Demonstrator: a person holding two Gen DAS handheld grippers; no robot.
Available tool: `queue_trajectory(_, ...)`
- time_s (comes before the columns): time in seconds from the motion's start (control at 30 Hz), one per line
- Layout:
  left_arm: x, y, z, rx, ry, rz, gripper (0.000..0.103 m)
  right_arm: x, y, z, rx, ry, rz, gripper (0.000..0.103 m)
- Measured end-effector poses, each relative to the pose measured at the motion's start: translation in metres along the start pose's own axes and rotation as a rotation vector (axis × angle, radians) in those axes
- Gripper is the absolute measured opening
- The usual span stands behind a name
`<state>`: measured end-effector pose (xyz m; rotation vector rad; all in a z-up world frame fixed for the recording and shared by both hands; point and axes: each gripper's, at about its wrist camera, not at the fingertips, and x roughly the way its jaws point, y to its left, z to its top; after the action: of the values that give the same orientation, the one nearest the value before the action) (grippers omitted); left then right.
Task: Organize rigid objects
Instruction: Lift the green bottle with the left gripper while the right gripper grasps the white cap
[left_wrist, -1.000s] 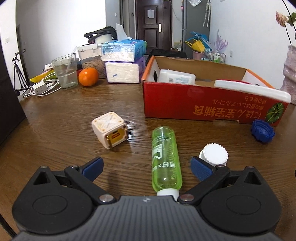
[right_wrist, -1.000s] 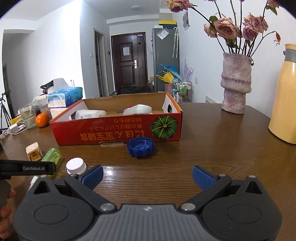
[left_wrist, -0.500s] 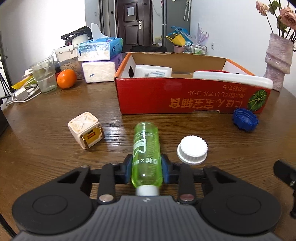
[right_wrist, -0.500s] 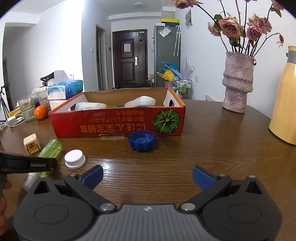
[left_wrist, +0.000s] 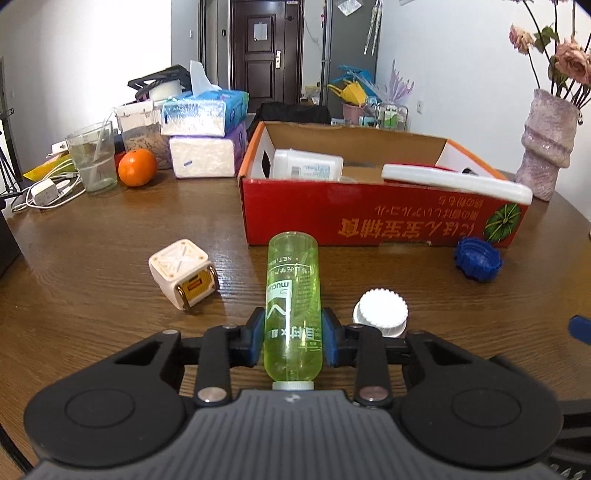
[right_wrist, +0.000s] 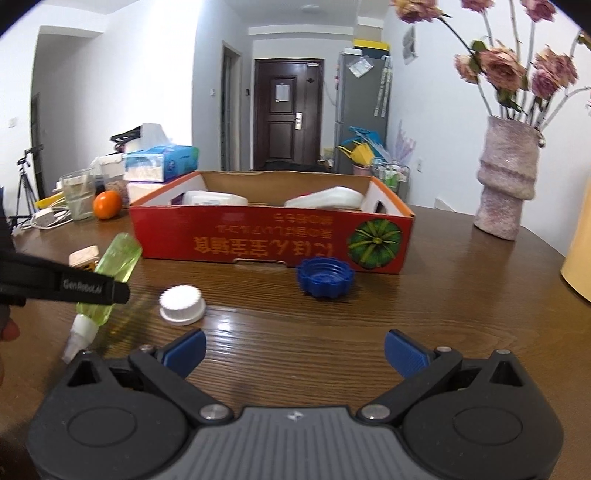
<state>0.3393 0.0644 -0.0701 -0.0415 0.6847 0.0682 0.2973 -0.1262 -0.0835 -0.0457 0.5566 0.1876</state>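
My left gripper (left_wrist: 292, 341) is shut on a clear green bottle (left_wrist: 293, 306), its blue pads pressed against the bottle's sides near the white cap end. In the right wrist view the green bottle (right_wrist: 116, 264) hangs tilted off the table, base pointing up and away. A white lid (left_wrist: 380, 312) and a blue lid (left_wrist: 478, 257) lie on the wood to the right. A cream cube charger (left_wrist: 183, 272) sits to the left. The red cardboard box (left_wrist: 369, 218) behind holds white containers. My right gripper (right_wrist: 293, 350) stands open above the bare table, with the white lid (right_wrist: 182, 304) and blue lid (right_wrist: 325, 276) ahead of it.
At the back left stand tissue packs (left_wrist: 205, 142), an orange (left_wrist: 137, 167), a glass (left_wrist: 92, 162) and a white charger with cable (left_wrist: 44, 192). A textured vase with dried roses (right_wrist: 508, 184) stands at the right, and a yellow jug (right_wrist: 578, 254) at the far right edge.
My left gripper closed on the green bottle and has tilted it up off the table. My right gripper has shifted a little closer to the white and blue lids, still open.
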Motion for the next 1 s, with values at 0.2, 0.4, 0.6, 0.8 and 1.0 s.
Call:
queue_trajectory(0.2, -0.008, 0.013, 0.005, -0.028, -0.025, -0.002, 0.032, 0.011, 0.018, 0.003, -0.034, 0.007, 0.049, 0.103)
queue_trajectory(0.4, -0.013, 0.03, 0.008, -0.053, -0.045, 0.002, 0.032, 0.024, 0.039, 0.01, -0.06, 0.026, 0.078, 0.103)
queue_trajectory(0.6, -0.013, 0.042, 0.009, -0.071, -0.047, 0.011, 0.032, 0.044, 0.057, 0.018, -0.069, 0.063, 0.096, 0.093)
queue_trajectory(0.8, -0.014, 0.047, 0.01, -0.084, -0.053, 0.014, 0.032, 0.057, 0.07, 0.025, -0.077, 0.069, 0.105, 0.085)
queue_trajectory(1.0, -0.015, 0.049, 0.011, -0.09, -0.056, 0.018, 0.032, 0.071, 0.078, 0.03, -0.086, 0.109, 0.106, 0.057)
